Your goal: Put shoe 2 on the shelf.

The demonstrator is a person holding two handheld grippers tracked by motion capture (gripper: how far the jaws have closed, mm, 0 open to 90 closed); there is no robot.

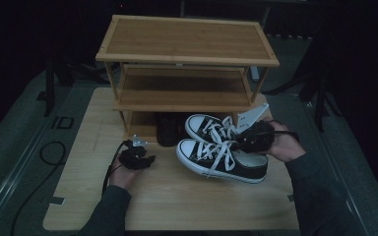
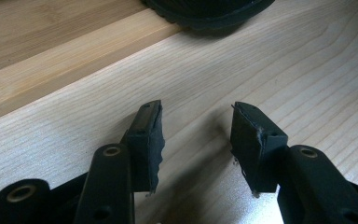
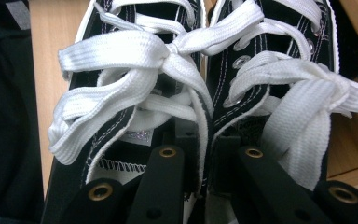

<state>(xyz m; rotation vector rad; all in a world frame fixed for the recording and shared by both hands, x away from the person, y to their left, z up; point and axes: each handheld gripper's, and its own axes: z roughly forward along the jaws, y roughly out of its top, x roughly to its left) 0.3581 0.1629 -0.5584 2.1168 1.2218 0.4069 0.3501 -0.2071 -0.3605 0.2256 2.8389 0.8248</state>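
— Where are the sneakers (image 1: 221,150)?

— In front of the rack (image 1: 187,59), side by side. My right gripper (image 3: 205,154) is clamped on their two inner collars together.

— And the left gripper (image 2: 196,140)?

— Its jaws stand apart, holding nothing, over the board (image 1: 172,196) left of the sneakers.

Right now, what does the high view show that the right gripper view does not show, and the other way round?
The high view alone shows the wooden shoe rack, the dark shoe on its lowest shelf, and the left gripper open over the table.

The right gripper view alone shows the right gripper pinching together the inner walls of both sneakers.

Both show the pair of black sneakers with white laces.
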